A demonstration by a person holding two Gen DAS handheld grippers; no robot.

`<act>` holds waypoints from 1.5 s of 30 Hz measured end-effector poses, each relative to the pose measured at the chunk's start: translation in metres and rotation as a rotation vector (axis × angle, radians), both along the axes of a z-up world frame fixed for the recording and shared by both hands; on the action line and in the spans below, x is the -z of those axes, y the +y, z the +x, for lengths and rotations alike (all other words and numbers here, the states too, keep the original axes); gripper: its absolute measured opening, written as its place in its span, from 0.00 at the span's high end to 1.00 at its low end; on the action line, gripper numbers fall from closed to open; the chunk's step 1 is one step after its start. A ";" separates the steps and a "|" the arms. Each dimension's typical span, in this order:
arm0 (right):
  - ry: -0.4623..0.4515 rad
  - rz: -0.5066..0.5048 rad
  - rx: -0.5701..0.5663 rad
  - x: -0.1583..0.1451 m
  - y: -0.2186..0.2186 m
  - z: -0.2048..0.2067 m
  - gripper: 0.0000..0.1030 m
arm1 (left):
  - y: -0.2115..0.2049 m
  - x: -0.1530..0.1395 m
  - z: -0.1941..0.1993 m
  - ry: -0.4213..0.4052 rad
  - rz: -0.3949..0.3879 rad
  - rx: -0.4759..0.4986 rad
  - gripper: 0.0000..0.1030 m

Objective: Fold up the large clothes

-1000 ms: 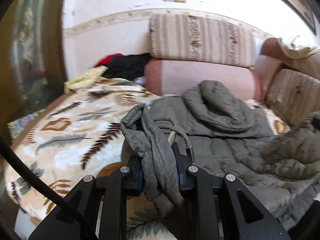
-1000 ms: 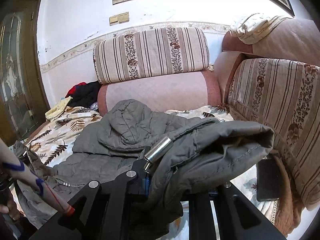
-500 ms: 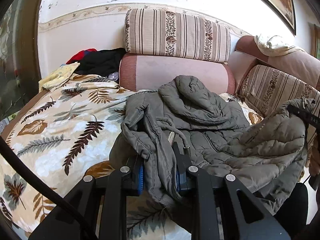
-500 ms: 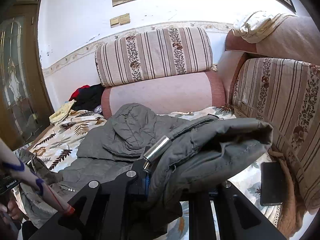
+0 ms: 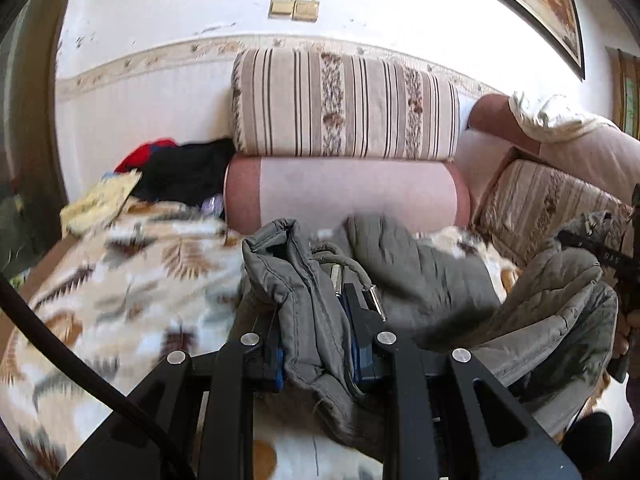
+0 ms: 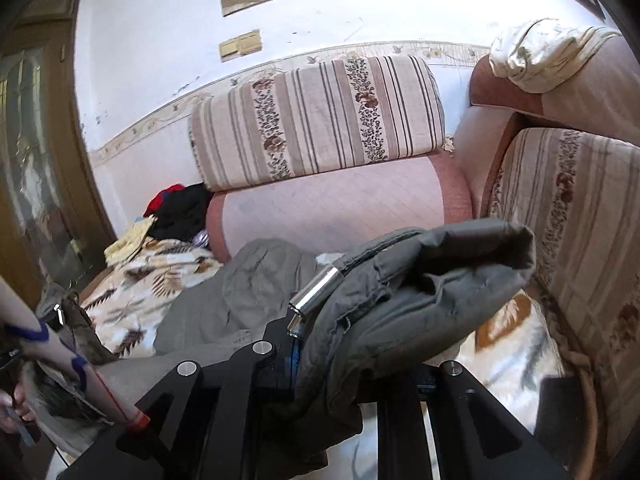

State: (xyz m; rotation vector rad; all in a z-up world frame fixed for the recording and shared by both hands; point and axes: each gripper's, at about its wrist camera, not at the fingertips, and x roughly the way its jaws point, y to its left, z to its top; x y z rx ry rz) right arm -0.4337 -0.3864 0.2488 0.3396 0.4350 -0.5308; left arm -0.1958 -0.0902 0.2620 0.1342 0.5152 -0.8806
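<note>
A grey quilted hooded jacket [image 5: 432, 280] is lifted off the leaf-print blanket [image 5: 120, 288], held up at two edges. My left gripper [image 5: 316, 328] is shut on one bunched edge of it, a drawcord with metal tips hanging beside the fingers. In the right wrist view my right gripper [image 6: 340, 344] is shut on another edge of the jacket [image 6: 420, 288], with a silver cord tip [image 6: 316, 292] lying over the left finger. The hood [image 6: 264, 280] sags below and behind. The right gripper also shows at the far right of the left wrist view.
A striped cushion [image 5: 344, 108] rests on a pink bolster [image 5: 344, 192] against the wall. Another striped cushion [image 6: 576, 220] lines the right side. Red, black and yellow clothes [image 5: 168, 168] are piled at the back left. A dark flat object [image 6: 560, 400] lies at the right edge.
Both grippers have risen and moved toward the cushions, lifting the jacket's edges off the blanket. Most of the jacket body now hangs below the view. Both grips are unchanged.
</note>
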 end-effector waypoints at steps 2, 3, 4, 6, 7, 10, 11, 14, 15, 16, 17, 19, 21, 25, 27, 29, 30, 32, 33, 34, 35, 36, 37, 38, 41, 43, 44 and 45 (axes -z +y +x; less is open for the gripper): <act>0.001 0.018 0.004 -0.002 -0.022 0.022 0.84 | -0.020 -0.009 0.021 0.001 -0.007 -0.014 0.79; 0.005 0.028 0.007 -0.002 -0.035 0.034 0.84 | -0.035 -0.014 0.037 0.011 -0.017 -0.016 0.79; 0.011 0.040 0.012 -0.001 -0.047 0.045 0.84 | -0.047 -0.016 0.049 0.017 -0.019 -0.021 0.79; 0.016 0.083 0.020 0.005 -0.076 0.070 0.84 | -0.071 -0.017 0.077 0.036 -0.021 -0.040 0.79; 0.022 0.104 0.025 0.009 -0.090 0.083 0.84 | -0.080 -0.016 0.089 0.048 -0.024 -0.051 0.79; 0.055 0.148 0.055 0.024 -0.128 0.121 0.84 | -0.114 -0.008 0.125 0.063 -0.014 -0.085 0.79; 0.070 0.153 0.068 0.030 -0.139 0.134 0.84 | -0.125 -0.004 0.136 0.062 -0.004 -0.097 0.79; 0.115 0.203 0.096 0.056 -0.171 0.168 0.84 | -0.163 0.024 0.175 0.100 0.044 -0.143 0.79; 0.130 0.221 0.102 0.065 -0.179 0.178 0.84 | -0.171 0.032 0.183 0.109 0.058 -0.151 0.79; 0.146 0.243 0.111 0.075 -0.189 0.187 0.84 | -0.183 0.046 0.195 0.126 0.087 -0.167 0.79; 0.165 0.262 0.120 0.087 -0.198 0.196 0.84 | -0.193 0.056 0.204 0.138 0.111 -0.182 0.79; 0.208 0.293 0.130 0.109 -0.214 0.215 0.84 | -0.210 0.081 0.223 0.178 0.146 -0.205 0.78; 0.243 0.310 0.145 0.127 -0.221 0.226 0.84 | -0.221 0.101 0.235 0.199 0.178 -0.227 0.75; 0.335 0.385 0.162 0.166 -0.239 0.246 0.84 | -0.238 0.131 0.251 0.272 0.231 -0.230 0.64; 0.340 0.431 0.160 0.173 -0.247 0.248 0.81 | -0.237 0.131 0.258 0.305 0.234 -0.243 0.53; 0.327 0.468 0.146 0.171 -0.253 0.246 0.79 | -0.225 0.119 0.266 0.352 0.181 -0.251 0.45; 0.310 0.493 0.138 0.167 -0.256 0.243 0.75 | -0.217 0.111 0.269 0.363 0.151 -0.261 0.37; 0.259 0.544 0.120 0.155 -0.262 0.231 0.68 | -0.200 0.093 0.275 0.371 0.088 -0.289 0.35; 0.228 0.565 0.114 0.146 -0.265 0.224 0.61 | -0.187 0.079 0.279 0.377 0.039 -0.309 0.35; 0.203 0.578 0.111 0.137 -0.267 0.218 0.59 | -0.178 0.070 0.282 0.387 0.005 -0.318 0.35; 0.179 0.591 0.104 0.127 -0.270 0.210 0.55 | -0.171 0.062 0.285 0.394 -0.010 -0.326 0.35; 0.159 0.596 0.101 0.118 -0.270 0.204 0.53 | -0.163 0.052 0.285 0.391 -0.022 -0.340 0.35; 0.128 0.590 0.104 0.106 -0.270 0.194 0.53 | -0.155 0.041 0.281 0.370 -0.037 -0.339 0.35; 0.112 0.575 0.104 0.097 -0.266 0.188 0.53 | -0.152 0.034 0.275 0.347 -0.037 -0.327 0.35; 0.076 0.467 0.062 0.064 -0.244 0.169 0.53 | -0.157 0.024 0.234 0.271 0.027 -0.178 0.35; 0.080 0.372 0.028 0.050 -0.221 0.157 0.53 | -0.169 0.031 0.202 0.247 0.069 -0.054 0.35; 0.104 0.323 -0.010 0.048 -0.206 0.156 0.52 | -0.177 0.037 0.186 0.238 0.093 0.009 0.35; 0.131 0.293 -0.044 0.050 -0.193 0.161 0.51 | -0.191 0.049 0.165 0.220 0.131 0.080 0.35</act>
